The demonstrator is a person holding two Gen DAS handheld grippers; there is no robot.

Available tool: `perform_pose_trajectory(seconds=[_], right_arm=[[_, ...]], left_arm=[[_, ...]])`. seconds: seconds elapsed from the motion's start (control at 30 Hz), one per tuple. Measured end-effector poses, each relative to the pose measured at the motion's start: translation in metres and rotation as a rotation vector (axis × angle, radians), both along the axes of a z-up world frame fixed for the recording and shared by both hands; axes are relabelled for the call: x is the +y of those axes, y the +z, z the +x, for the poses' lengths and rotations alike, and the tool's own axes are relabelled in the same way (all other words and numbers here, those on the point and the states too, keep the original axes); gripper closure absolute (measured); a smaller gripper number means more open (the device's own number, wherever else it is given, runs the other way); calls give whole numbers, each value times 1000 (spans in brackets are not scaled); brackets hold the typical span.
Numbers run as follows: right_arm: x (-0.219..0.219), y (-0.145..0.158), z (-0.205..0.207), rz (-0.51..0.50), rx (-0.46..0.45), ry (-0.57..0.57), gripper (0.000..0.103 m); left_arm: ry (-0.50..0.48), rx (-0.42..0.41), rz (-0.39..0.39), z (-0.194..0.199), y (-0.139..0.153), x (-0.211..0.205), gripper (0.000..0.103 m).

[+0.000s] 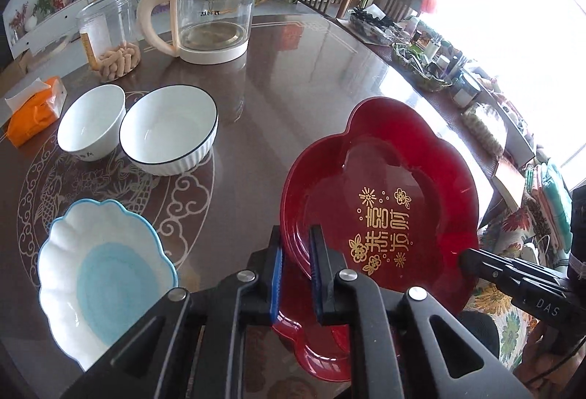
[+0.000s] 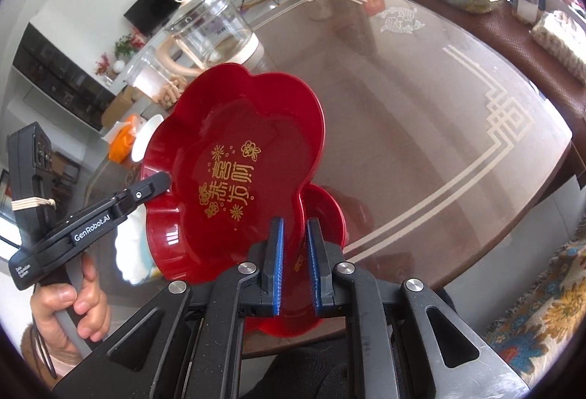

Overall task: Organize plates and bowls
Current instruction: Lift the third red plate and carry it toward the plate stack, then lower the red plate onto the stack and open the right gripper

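A red flower-shaped plate [image 1: 381,186] with gold characters hangs tilted above the table, held from both sides. My left gripper [image 1: 296,252] is shut on its near-left rim, seen in the right wrist view as the black left gripper [image 2: 163,179] at the plate's left edge. My right gripper [image 2: 295,245] is shut on the red plate [image 2: 234,157] at its opposite rim, and the right gripper [image 1: 465,258] shows at the right edge in the left wrist view. A second red plate [image 2: 329,216] of the same shape lies just beneath, with the second plate [image 1: 315,355] partly hidden.
Left of the plates stand a small white bowl [image 1: 91,120], a dark-rimmed ribbed bowl [image 1: 168,128] and a blue-and-white scalloped dish [image 1: 106,274]. Behind them are a glass kettle [image 1: 212,14], a snack jar [image 1: 110,36] and an orange tissue pack [image 1: 34,113]. Clutter [image 1: 421,66] lines the glass table's [image 1: 293,88] far right edge.
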State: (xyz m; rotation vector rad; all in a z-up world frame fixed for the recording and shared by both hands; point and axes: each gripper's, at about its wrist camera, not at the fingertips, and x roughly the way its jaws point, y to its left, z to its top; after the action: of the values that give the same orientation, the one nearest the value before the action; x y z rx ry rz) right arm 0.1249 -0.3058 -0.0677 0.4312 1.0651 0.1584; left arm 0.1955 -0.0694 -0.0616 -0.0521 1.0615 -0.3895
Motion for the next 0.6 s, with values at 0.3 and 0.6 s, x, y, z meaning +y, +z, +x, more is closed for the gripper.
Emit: perform_pose_trajectory(seconds=[0.3, 0.6], right_arm=[[2, -25, -22, 33, 34, -4, 88], [10, -38, -38, 34, 57, 0, 88]], left_arm=[[-23, 21, 45, -10, -23, -4, 91], [-29, 38, 79, -13, -40, -8, 90]])
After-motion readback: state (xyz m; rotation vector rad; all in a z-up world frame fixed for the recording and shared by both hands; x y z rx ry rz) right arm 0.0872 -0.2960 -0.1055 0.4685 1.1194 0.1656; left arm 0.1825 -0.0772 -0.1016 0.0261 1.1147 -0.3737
